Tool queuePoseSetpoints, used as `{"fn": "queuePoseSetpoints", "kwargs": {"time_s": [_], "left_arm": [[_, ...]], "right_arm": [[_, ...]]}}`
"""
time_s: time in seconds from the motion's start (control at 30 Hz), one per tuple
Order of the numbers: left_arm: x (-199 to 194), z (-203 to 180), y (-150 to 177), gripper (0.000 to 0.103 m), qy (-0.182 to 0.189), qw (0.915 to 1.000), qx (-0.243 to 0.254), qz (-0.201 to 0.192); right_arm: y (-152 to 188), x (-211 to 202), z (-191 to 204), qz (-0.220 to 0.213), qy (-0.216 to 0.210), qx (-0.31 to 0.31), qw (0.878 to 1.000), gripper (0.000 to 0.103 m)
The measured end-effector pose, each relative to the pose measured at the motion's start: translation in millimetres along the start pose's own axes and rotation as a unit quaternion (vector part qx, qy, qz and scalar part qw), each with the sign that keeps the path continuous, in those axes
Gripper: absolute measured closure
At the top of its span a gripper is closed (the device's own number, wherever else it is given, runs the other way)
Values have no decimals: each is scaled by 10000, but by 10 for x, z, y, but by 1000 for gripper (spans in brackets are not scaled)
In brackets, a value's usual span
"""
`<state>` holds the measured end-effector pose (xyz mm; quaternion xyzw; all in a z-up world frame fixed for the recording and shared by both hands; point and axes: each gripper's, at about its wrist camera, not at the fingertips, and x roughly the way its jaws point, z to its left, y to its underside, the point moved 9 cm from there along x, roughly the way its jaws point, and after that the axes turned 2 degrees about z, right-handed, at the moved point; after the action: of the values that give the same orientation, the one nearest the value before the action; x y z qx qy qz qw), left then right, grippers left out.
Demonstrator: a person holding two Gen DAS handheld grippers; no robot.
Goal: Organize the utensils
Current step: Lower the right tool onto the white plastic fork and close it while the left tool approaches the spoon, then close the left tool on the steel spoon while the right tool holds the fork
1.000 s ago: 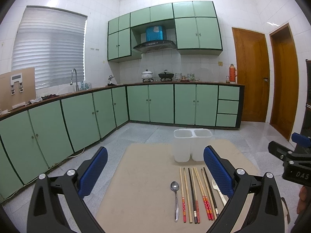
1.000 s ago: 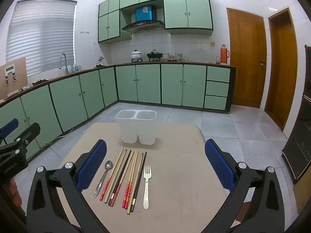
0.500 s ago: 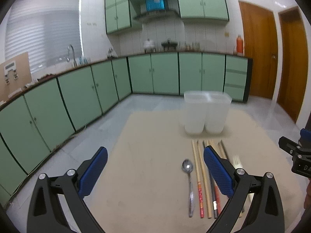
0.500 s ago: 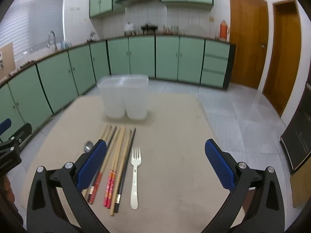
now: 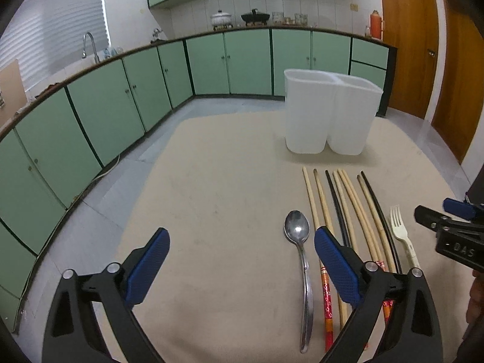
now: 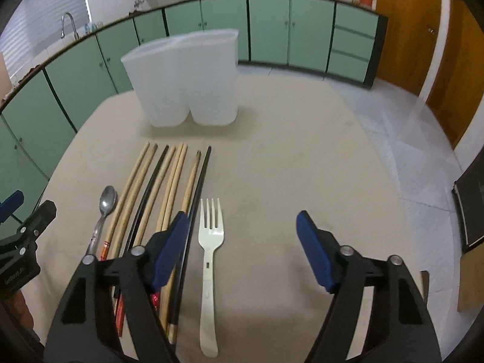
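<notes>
A white two-compartment holder point(image 5: 331, 115) point(image 6: 184, 78) stands upright at the far side of the beige table point(image 5: 227, 196). In front of it lie a metal spoon point(image 5: 299, 251) point(image 6: 104, 211), several chopsticks point(image 5: 341, 211) point(image 6: 163, 187) and a cream plastic fork point(image 5: 403, 239) point(image 6: 210, 248), all side by side. My left gripper point(image 5: 242, 260) is open and empty, low over the table, left of the spoon. My right gripper point(image 6: 242, 242) is open and empty, low over the table; the fork lies between its fingers, near the left one.
Green kitchen cabinets point(image 5: 121, 96) run along the far wall and left side, with a sink tap point(image 5: 89, 42) and pots point(image 5: 222, 18) on the counter. Wooden doors point(image 5: 408, 45) stand at the right. The table's right edge point(image 6: 393, 181) borders tiled floor.
Both grippers have moved forward and down toward the table. The utensils and holder now look larger and closer. Both stay open and empty.
</notes>
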<state>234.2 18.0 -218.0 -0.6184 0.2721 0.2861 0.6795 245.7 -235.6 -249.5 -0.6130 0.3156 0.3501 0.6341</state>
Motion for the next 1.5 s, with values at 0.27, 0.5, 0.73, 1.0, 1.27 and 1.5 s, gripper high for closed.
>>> {"fn": "queuePoseSetpoints", "kwargs": {"time_s": [0.27, 0.5, 0.73, 1.0, 1.27, 1.5], "left_arm": [[152, -47, 4, 9, 71, 9998, 12, 196], [249, -110, -29, 9, 158, 9995, -1, 290], [364, -218, -43, 9, 184, 9990, 99, 383], [634, -228, 19, 12, 121, 9974, 79, 702], [763, -257, 104, 13, 161, 9955, 123, 923], [827, -211, 107, 16, 385, 9945, -22, 977]], "right_arm": [[49, 300, 97, 474, -150, -7, 9988, 52], [0, 455, 145, 530, -178, 9, 9984, 56], [-11, 450, 229, 444, -103, -292, 9985, 82], [-2, 423, 124, 434, -241, -238, 9985, 82], [6, 371, 68, 402, -296, -206, 9985, 82], [7, 356, 53, 399, -332, -196, 9985, 81]]}}
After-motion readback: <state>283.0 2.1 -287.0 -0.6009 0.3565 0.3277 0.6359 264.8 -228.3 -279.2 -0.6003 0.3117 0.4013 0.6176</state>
